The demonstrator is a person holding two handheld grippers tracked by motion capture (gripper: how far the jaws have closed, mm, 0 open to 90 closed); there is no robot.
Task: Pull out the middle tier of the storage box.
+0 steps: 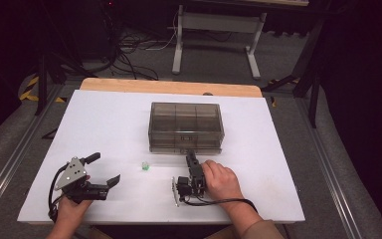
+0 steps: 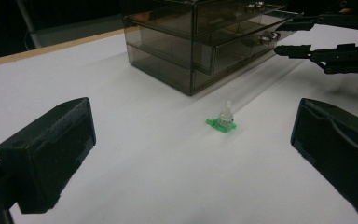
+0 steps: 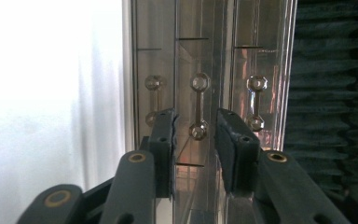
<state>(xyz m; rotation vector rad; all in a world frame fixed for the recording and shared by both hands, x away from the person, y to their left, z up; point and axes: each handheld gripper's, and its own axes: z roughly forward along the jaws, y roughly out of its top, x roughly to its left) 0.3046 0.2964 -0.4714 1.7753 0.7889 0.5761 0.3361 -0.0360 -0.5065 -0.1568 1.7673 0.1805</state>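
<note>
On the white table [image 1: 104, 124], my right gripper [image 3: 196, 135] stands slightly parted around the middle handle [image 3: 199, 106] of the drawer box [image 1: 186, 127], drawers not yet pulled; my left gripper [image 2: 191, 154] gapes idle.

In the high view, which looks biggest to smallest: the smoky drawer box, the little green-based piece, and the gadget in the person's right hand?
1. Drawer box, largest.
2. Right gripper.
3. Green-based piece, smallest.

The right gripper [image 1: 191, 158] is lying turned on its side, its jaws standing a little apart with nothing pressed between the pads, the right hand [image 1: 220, 180] wrapping its body. The left gripper [image 1: 105, 171] is resting low in the left hand [image 1: 73, 205], jaws spread wide
</note>
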